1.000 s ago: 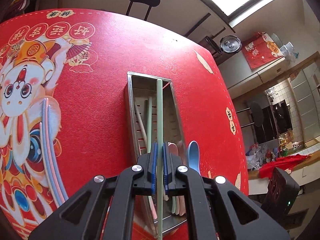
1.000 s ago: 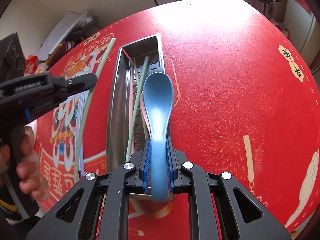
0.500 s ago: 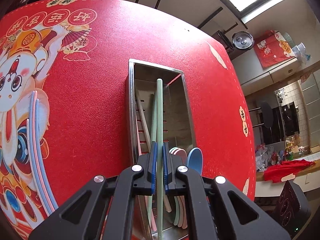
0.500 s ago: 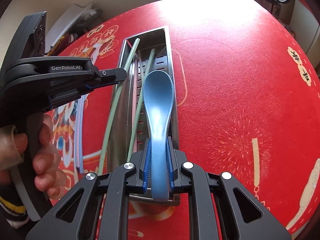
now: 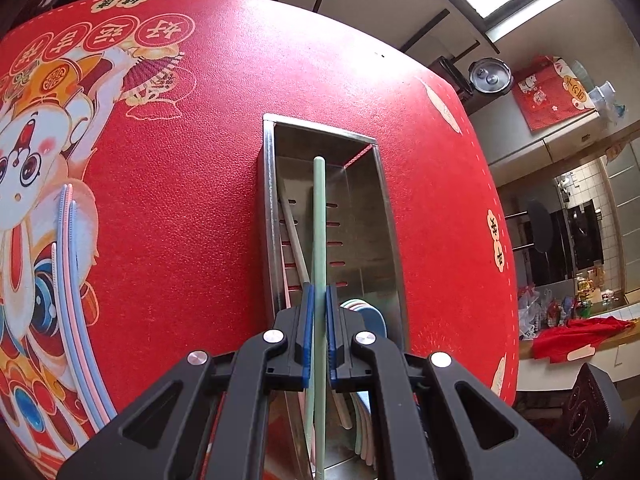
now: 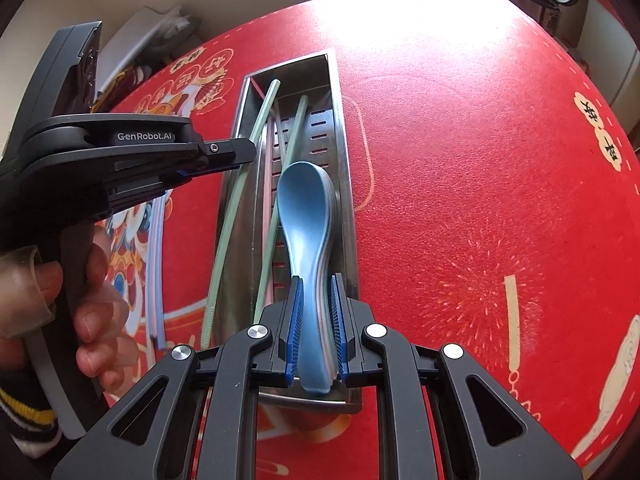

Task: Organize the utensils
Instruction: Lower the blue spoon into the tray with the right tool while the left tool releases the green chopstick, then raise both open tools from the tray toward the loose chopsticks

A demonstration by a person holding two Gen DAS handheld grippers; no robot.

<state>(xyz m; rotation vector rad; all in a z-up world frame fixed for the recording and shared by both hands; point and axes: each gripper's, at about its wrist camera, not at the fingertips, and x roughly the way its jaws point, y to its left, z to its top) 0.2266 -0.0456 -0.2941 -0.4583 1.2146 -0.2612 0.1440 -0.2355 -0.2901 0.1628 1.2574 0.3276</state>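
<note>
The left gripper (image 5: 318,320) pinches a pale green chopstick (image 5: 319,216) between its blue pads, the pads pressed tight against the thin stick. The chopstick runs straight out ahead of the gripper, its far end over the far part of the steel utensil tray (image 5: 269,200), and its near end passes back under the gripper body. In the right wrist view the same chopstick (image 6: 236,204) slants along the tray's left wall, held well above its lower end by the left gripper (image 6: 224,158), which comes in from the left in a person's hand (image 6: 80,296).

The right gripper (image 6: 316,312) is clamped on the handle of a blue soup spoon (image 6: 304,200). The bowl of the spoon points away from the gripper and sits on top of a nested stack of other spoons in the near right part of the tray (image 6: 346,184). A second green chopstick (image 6: 288,160) and a pinkish one lie inside the tray, left of the spoons.

The tray stands on a desk covered with a red printed cloth (image 6: 460,140). On the cloth to the left of the tray, well apart from it, lie blue and pink chopsticks (image 5: 70,280).
</note>
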